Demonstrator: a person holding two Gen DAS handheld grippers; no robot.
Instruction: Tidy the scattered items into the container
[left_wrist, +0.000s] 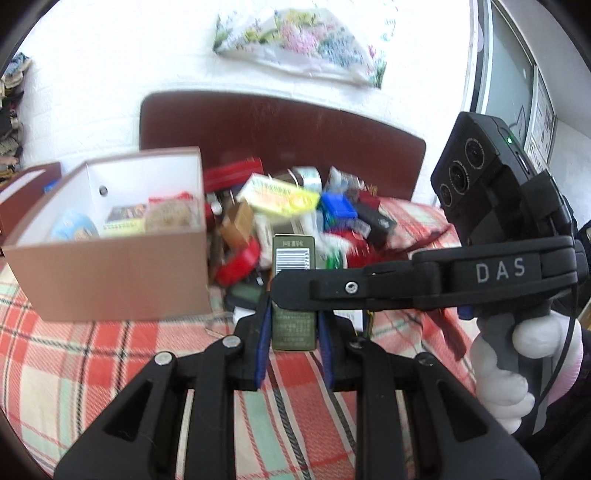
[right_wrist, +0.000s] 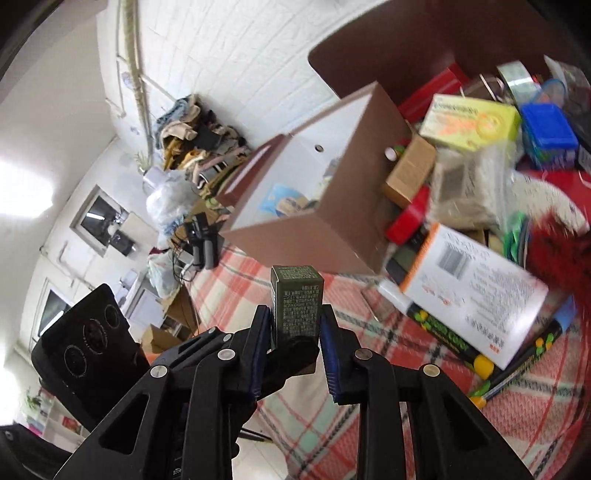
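Both grippers are pinching the same little green box (left_wrist: 293, 325): left gripper (left_wrist: 293, 323) has its blue pads clamped on its sides, right gripper (left_wrist: 280, 291) bites it crosswise. It's up off the plaid bedspread (left_wrist: 92, 354), near the brown container (left_wrist: 110, 273), with the clutter pile (left_wrist: 295, 206) behind.

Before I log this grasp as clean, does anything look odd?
Yes. Both the left gripper and right gripper are shut on one small green box, held near the container; one grip would seem enough.
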